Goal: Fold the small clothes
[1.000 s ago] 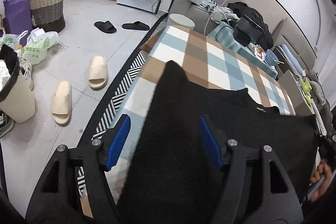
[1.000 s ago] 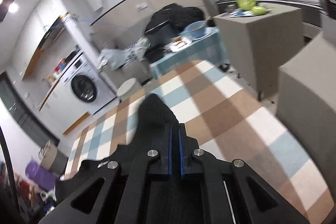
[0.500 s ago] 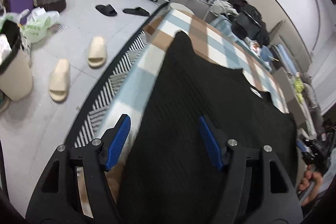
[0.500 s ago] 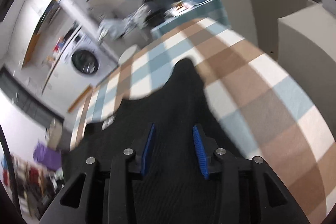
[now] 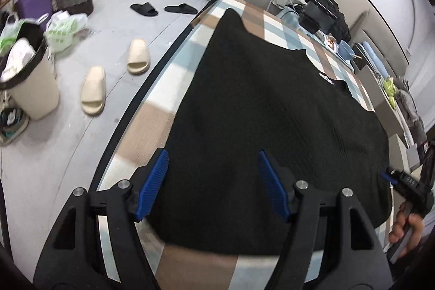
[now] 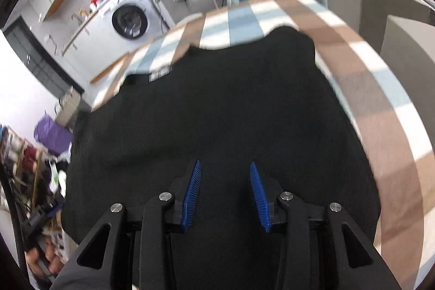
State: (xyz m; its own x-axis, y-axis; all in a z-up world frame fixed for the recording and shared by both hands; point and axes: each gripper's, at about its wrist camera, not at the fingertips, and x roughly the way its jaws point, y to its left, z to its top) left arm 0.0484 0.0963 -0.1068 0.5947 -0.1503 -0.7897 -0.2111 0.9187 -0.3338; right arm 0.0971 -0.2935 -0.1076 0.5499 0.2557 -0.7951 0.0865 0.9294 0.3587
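Black top (image 5: 266,110) lies spread flat on the checked table (image 5: 152,124). Left gripper (image 5: 212,181) gapes wide, right gripper (image 6: 225,192) half-open, both empty above it; a shallow pinch might bunch the knit.

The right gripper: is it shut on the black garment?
No, the right gripper is open above the black garment.

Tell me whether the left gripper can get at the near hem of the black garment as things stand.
Probably yes. The left gripper is open, its jaws straddling the black garment, whose near hem lies flat on the checked tablecloth with nothing on it.
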